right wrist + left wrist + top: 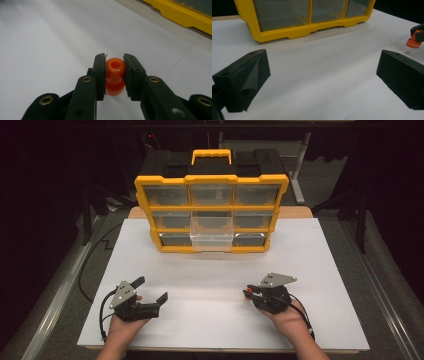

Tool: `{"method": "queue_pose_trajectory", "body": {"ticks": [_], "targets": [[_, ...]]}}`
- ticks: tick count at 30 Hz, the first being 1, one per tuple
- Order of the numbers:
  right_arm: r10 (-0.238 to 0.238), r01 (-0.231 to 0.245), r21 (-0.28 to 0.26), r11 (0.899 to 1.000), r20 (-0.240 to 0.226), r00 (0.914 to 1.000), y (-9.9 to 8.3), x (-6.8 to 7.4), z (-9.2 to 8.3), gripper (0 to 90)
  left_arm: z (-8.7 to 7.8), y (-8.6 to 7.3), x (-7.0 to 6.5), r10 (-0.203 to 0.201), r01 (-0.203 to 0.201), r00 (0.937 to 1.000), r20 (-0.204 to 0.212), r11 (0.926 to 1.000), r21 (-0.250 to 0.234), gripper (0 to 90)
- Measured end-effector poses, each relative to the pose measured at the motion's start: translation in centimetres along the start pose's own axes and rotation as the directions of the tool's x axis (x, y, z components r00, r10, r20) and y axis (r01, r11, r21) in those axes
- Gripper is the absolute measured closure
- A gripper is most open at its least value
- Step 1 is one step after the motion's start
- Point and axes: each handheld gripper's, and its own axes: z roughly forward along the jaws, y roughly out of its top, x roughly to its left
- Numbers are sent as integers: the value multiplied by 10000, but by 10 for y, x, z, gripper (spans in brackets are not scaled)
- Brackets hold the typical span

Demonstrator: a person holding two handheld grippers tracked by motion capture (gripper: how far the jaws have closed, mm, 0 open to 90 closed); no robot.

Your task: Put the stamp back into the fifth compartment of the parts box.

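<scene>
My right claw (248,293), low right in the high view, clamps the small orange spool (115,75), whose pulled-out clear drawer (212,241) lies up-left at centre; my left claw (151,290) gapes empty.

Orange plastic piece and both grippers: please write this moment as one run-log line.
right gripper: shut on orange piece | left gripper: open, holds nothing | yellow drawer box: middle drawer pulled out

Overhead view; two close jaw-mounted views

One organizer (211,185), nine drawers, one orange piece (115,75), two tools.
</scene>
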Motion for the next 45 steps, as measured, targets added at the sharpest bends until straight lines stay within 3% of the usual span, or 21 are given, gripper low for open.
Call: {"method": "queue_pose_trajectory", "body": {"ticks": [9,12,23,33,40,45], "targets": [[-522,560,1024,9932,-387,9979,8,-10,-7,736,2,-1,2,35,-35,10000,-2,10000,0,1],[-516,611,1502,9868,-658,9965,11,-16,-7,737,2,0,2,79,-79,10000,22,10000,30,1],[-663,922,2452,9651,-1116,9915,26,-28,-11,737,1,0,3,-5,5,10000,72,10000,7,1],[-918,1428,3335,9319,-1641,9822,40,-33,-9,737,2,0,2,48,-49,10000,75,10000,61,1],[-1148,1910,3954,8984,-2083,9713,50,-33,-5,737,2,0,2,92,-92,9999,114,9999,71,1],[-1230,2143,4239,8800,-2323,9648,54,-33,-2,737,2,0,3,36,-36,9999,100,10000,37,1]]}}
